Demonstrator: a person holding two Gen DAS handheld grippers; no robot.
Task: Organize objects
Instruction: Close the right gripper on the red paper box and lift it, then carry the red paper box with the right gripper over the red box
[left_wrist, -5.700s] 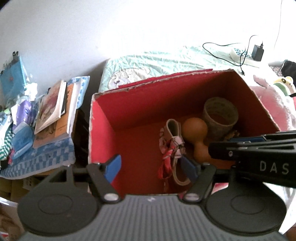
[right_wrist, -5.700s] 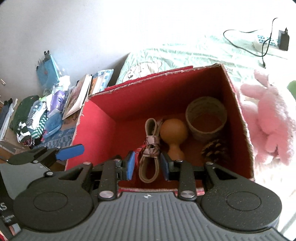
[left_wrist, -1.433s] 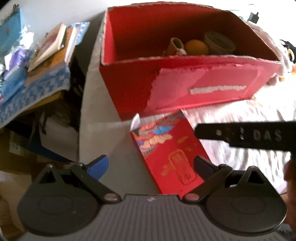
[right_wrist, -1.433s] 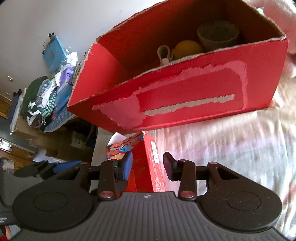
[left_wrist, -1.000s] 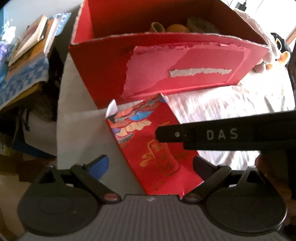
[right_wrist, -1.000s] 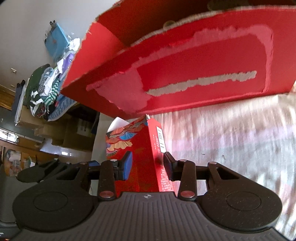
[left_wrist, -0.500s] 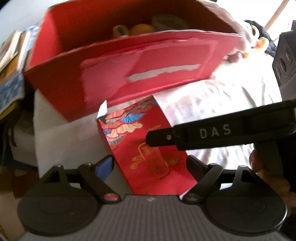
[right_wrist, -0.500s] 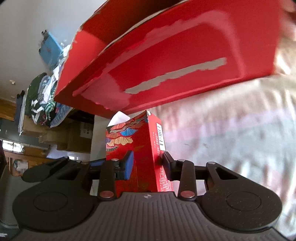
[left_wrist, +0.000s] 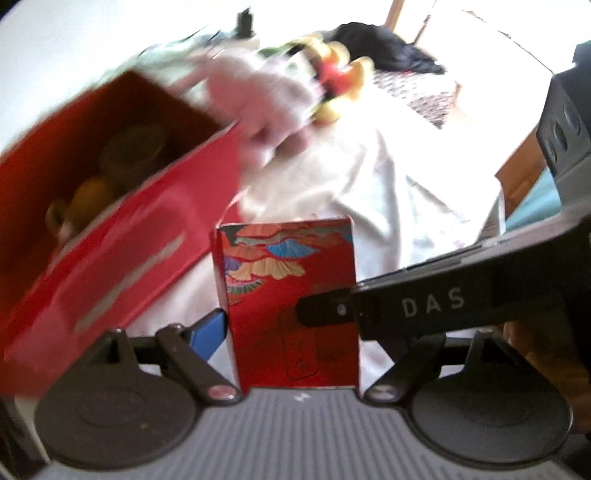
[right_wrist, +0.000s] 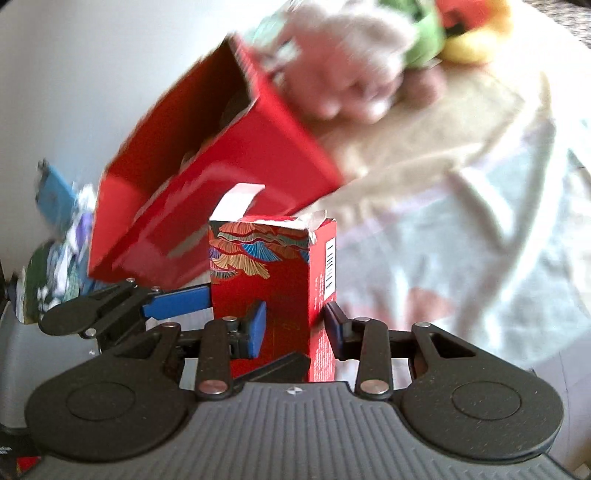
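**Two grippers carry one carton**

The left gripper (left_wrist: 291, 328) clamps the patterned carton's (left_wrist: 288, 295) broad faces while the right gripper (right_wrist: 295, 325) pinches its narrow sides, probably steadying it, above the bed (right_wrist: 480, 236) beside the red box (right_wrist: 229, 177).

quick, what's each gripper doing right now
Left gripper: shut on the carton, across its wide face.
Right gripper: shut on the carton, across its narrow side.
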